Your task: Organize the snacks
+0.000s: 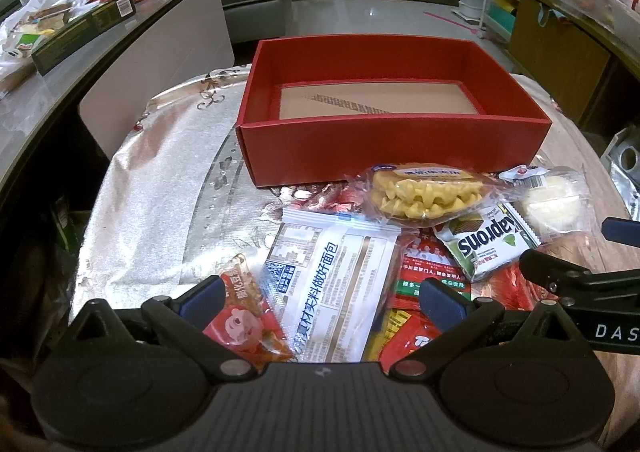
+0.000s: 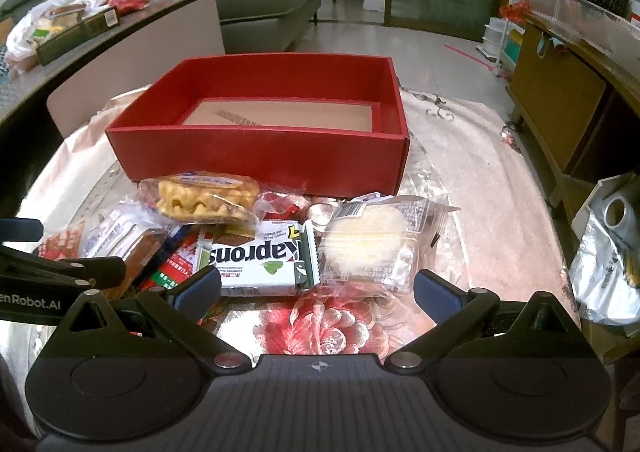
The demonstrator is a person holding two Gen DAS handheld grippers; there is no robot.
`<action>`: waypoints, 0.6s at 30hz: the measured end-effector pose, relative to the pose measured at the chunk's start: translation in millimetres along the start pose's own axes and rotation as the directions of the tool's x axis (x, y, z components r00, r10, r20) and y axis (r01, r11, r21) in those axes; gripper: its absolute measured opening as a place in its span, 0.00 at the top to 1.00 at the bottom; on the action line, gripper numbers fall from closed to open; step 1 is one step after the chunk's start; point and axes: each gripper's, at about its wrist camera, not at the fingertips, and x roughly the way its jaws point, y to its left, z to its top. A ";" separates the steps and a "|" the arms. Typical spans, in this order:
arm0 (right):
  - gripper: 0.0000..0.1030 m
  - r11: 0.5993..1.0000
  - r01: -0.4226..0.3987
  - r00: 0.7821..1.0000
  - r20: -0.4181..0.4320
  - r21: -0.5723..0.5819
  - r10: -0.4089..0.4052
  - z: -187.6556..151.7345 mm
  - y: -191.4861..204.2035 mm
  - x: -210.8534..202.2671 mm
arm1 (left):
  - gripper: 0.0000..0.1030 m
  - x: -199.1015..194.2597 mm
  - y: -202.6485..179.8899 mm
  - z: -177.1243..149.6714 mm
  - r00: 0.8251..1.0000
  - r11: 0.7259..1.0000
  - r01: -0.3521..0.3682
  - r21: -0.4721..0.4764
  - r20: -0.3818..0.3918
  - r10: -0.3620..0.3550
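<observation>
Red-bear packet (image 1: 244,326) (left view only) lies by the released left claw (image 1: 324,302); right claw (image 2: 318,292) released.

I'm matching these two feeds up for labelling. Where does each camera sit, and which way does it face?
Left wrist: on the left gripper, looking forward over the white bread packet towards the red box; its open jaws show, the right gripper at right.
Right wrist: on the right gripper, facing the Kaprons wafer pack and pale round pastry; open jaws show, the left gripper at left.
Shared: box, wafer pack, yellow waffle packet, floral tablecloth.
</observation>
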 end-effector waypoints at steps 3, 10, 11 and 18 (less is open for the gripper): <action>0.00 1.000 0.000 1.000 -0.003 -0.001 0.000 0.2 0.1 1.3 | 0.04 -0.1 -0.3 0.0 1.000 1.000 0.001 0.001 0.000 -0.001; 0.00 1.000 0.000 1.000 -0.003 -0.001 0.000 0.1 0.2 1.4 | 0.04 -0.1 -0.3 0.1 1.000 1.000 0.001 0.001 0.000 -0.001; 0.00 1.000 0.000 1.000 -0.003 -0.001 0.000 0.1 0.2 1.4 | 0.04 -0.3 -0.2 -0.1 1.000 1.000 0.001 0.001 0.000 -0.001; 0.00 1.000 0.000 1.000 -0.005 -0.001 0.000 -0.5 0.2 2.0 | 0.04 -0.1 -0.5 0.1 1.000 1.000 0.001 0.001 0.000 -0.001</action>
